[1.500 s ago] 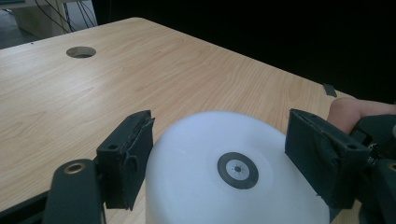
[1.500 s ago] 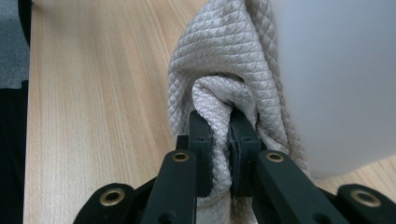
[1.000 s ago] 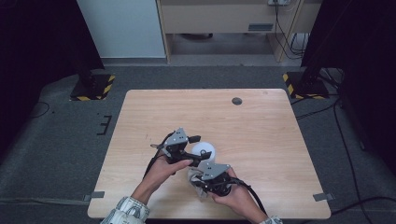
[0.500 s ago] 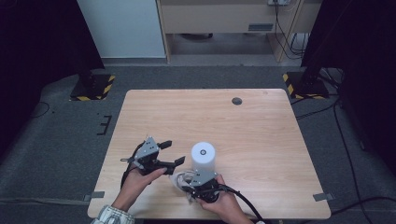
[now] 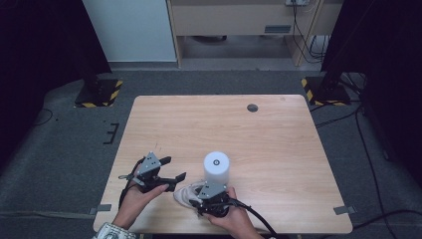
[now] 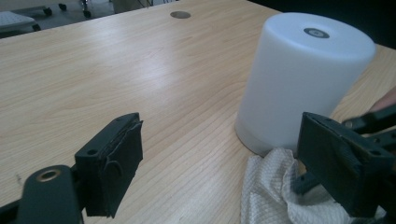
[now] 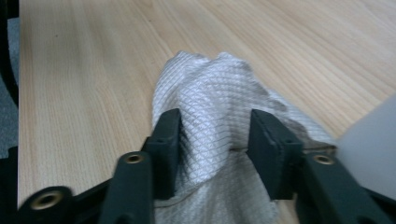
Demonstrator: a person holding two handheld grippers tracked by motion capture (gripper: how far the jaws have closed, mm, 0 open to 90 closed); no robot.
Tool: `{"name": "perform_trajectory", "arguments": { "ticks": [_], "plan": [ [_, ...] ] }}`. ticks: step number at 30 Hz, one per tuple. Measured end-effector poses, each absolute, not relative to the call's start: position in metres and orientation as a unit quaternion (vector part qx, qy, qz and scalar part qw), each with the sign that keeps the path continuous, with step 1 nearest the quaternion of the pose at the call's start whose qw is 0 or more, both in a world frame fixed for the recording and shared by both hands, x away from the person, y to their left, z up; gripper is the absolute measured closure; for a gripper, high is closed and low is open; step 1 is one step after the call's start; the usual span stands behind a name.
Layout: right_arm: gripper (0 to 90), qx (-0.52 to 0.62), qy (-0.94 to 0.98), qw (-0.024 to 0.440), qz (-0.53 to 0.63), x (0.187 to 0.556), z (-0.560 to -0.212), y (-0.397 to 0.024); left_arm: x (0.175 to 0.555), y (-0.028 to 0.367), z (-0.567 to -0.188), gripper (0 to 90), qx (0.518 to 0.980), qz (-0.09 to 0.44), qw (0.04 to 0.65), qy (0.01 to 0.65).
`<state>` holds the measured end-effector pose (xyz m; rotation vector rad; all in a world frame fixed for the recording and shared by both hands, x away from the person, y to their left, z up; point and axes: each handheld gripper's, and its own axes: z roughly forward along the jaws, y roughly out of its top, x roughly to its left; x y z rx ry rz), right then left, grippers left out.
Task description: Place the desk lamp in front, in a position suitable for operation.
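a white cylinder [image 5: 216, 168] stands upright on the wooden desk [image 5: 278, 144], in its near half and a little left of the middle. its flat top carries a small dark round mark in the centre. a crumpled white cloth [image 5: 188, 193] with a fine diamond weave lies on the desk just in front of the cylinder, on the person's side, and in the left gripper view the cloth [image 6: 273, 186] reaches up against the foot of the cylinder [image 6: 301, 79].

the right gripper [image 5: 211, 195], held in the person's right hand [image 5: 234, 219], sits low over the cloth near the front edge of the desk. in the right gripper view its jaws stand partly apart on either side of a raised fold of the cloth [image 7: 215, 107]; they have just been opening, the fold stands between them, and the pads look to sit beside it rather than press on it.

the left gripper [image 5: 171, 169], in the left hand [image 5: 142, 194], is off to the left of the cylinder and apart from it, pointing towards it across the desk. its jaws are wide apart with nothing between them but bare wood.

a small dark round disc [image 5: 252, 107] is set in the desk near its far edge, well apart from everything else.
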<state>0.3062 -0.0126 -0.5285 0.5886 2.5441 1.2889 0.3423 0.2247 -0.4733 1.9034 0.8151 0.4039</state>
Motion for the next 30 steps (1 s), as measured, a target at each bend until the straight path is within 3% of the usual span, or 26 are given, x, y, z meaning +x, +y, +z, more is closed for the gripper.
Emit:
{"name": "perform_trajectory", "arguments": {
  "ticks": [11,24,30],
  "plan": [
    [29.5,0.219,0.865,0.106,0.439,0.305,-0.516,-0.033,0.33,0.216,-0.481,8.4,0.807,0.155,0.468,0.324],
    [30.2,0.233,0.864,0.094,0.436,0.304,-0.505,-0.06,0.312,0.195,-0.494,17.1,0.839,0.127,0.449,0.28],
    [30.7,0.241,0.86,0.097,0.438,0.302,-0.5,-0.076,0.308,0.183,-0.503,16.1,0.862,0.113,0.42,0.26]
  ]
}}
